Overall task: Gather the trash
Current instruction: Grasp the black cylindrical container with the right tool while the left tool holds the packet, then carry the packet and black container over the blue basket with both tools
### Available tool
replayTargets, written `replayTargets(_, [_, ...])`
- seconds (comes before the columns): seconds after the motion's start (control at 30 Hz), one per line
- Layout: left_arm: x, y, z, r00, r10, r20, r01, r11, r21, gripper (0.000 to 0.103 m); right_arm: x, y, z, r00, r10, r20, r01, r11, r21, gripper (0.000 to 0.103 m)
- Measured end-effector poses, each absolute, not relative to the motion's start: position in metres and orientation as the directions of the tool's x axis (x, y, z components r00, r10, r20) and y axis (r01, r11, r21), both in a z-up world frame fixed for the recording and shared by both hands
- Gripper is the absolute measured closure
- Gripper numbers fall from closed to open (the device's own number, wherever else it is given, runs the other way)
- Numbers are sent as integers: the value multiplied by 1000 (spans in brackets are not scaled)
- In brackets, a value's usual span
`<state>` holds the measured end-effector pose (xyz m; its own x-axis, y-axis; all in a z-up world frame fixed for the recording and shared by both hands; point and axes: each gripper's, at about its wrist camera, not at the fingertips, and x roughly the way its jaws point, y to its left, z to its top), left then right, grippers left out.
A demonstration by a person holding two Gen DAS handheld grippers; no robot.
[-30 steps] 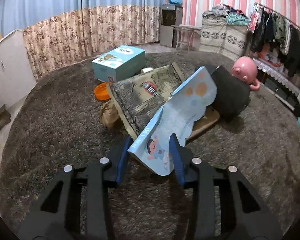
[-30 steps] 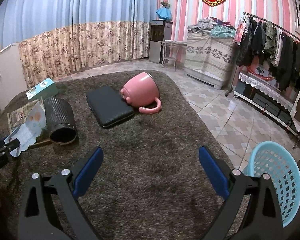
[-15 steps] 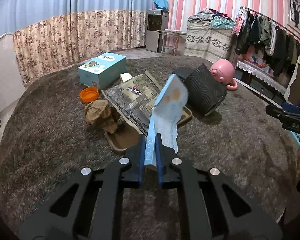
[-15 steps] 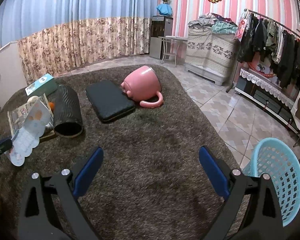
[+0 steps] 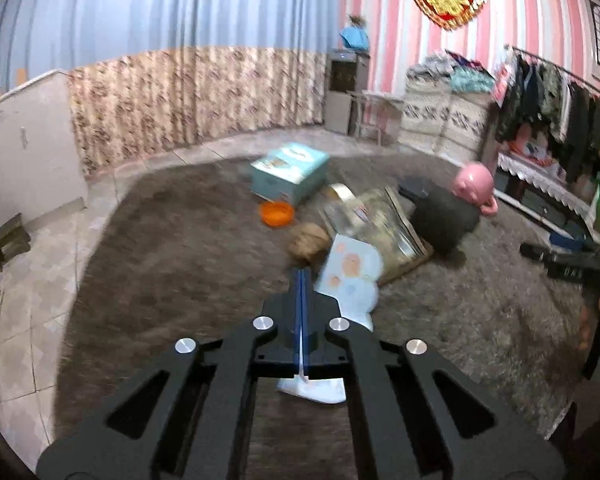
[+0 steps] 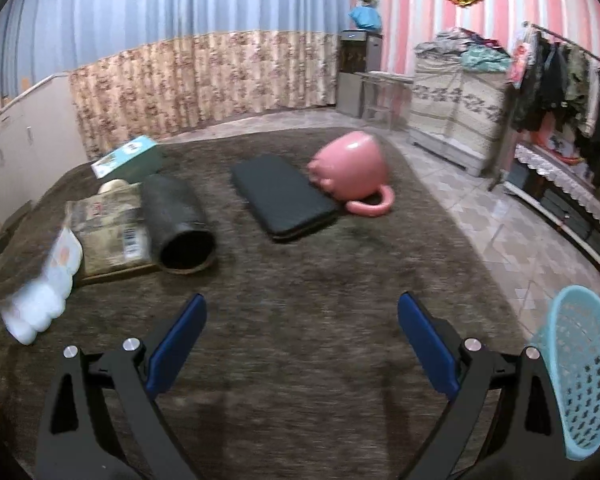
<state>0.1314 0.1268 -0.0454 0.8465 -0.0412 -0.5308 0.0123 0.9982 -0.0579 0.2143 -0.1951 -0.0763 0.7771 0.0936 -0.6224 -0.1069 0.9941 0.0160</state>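
My left gripper (image 5: 302,274) is shut on a flat light-blue paper wrapper (image 5: 352,276) with cartoon prints, held on edge above the brown carpet (image 5: 188,248). The same wrapper (image 6: 48,292) shows at the left of the right wrist view, lifted off the pile. More trash lies beyond it: a crumpled brown paper ball (image 5: 309,240), a newspaper on a flat tray (image 5: 376,216) and an orange dish (image 5: 276,213). My right gripper (image 6: 302,322) stands open over bare carpet, nothing between its fingers. A light-blue mesh basket (image 6: 576,376) sits at its lower right.
A black tube (image 6: 180,228) lies on its side beside the newspaper. A black flat case (image 6: 284,196) and a tipped pink mug (image 6: 352,172) lie further back. A teal box (image 5: 288,172) is behind the pile. Tiled floor and a clothes rack (image 6: 572,92) are on the right.
The left jaws closed on the blue wrapper, then drew back and up, pulling it off the newspaper pile. The right gripper shifted a little and stays open.
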Motion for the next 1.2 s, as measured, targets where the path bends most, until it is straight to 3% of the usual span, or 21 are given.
replayTargets(0.07, [130,139,-41,853,-28,-522,-6,998,-63,103,220,-182,-76,774,116,-623,-136,991,16,9])
replayTargets(0.23, [145,154,-58,805,-45,-591,-15,995,-95,103,237,-149,-78,761,166,-627,-209,978,4,9])
replayTargets(0.3, [149,150,-67,791,-44,-611,-17,995,-93,87,249,-136,-82,749,179,-637,-232,973,0,9])
replayTargets(0.37, [152,144,-74,783,-46,-621,-21,995,-100,48,261,-126,-87,739,179,-650,-246,969,-13,9])
replayTargets(0.5, [161,131,-88,759,-64,-647,6,996,-91,33,282,-118,-97,713,190,-674,-254,967,4,9])
replayTargets(0.57, [165,125,-93,747,-66,-662,14,996,-84,26,286,-117,-99,706,221,-673,-272,962,30,18])
replayTargets(0.6, [168,121,-96,741,-75,-668,26,996,-84,25,287,-115,-100,699,226,-678,-282,959,28,34])
replayTargets(0.63, [170,117,-98,737,-83,-671,36,996,-84,23,287,-115,-102,695,228,-681,-290,957,24,40])
replayTargets(0.73, [180,105,-100,730,-94,-676,60,995,-74,16,276,-119,-96,724,235,-648,-299,954,12,40])
replayTargets(0.93, [205,82,-109,696,-99,-711,103,994,-37,17,246,-163,-63,767,166,-620,-207,978,6,41])
replayTargets(1.0, [213,76,-112,681,-89,-726,110,994,-18,31,232,-180,-54,778,125,-615,-169,986,-12,41])
replayTargets(1.03, [217,74,-115,667,-105,-738,126,992,-28,44,223,-191,-49,785,98,-612,-141,990,-23,41])
replayTargets(1.2, [214,69,-113,680,-80,-729,115,993,-1,48,182,-254,-24,824,10,-567,-13,1000,0,42])
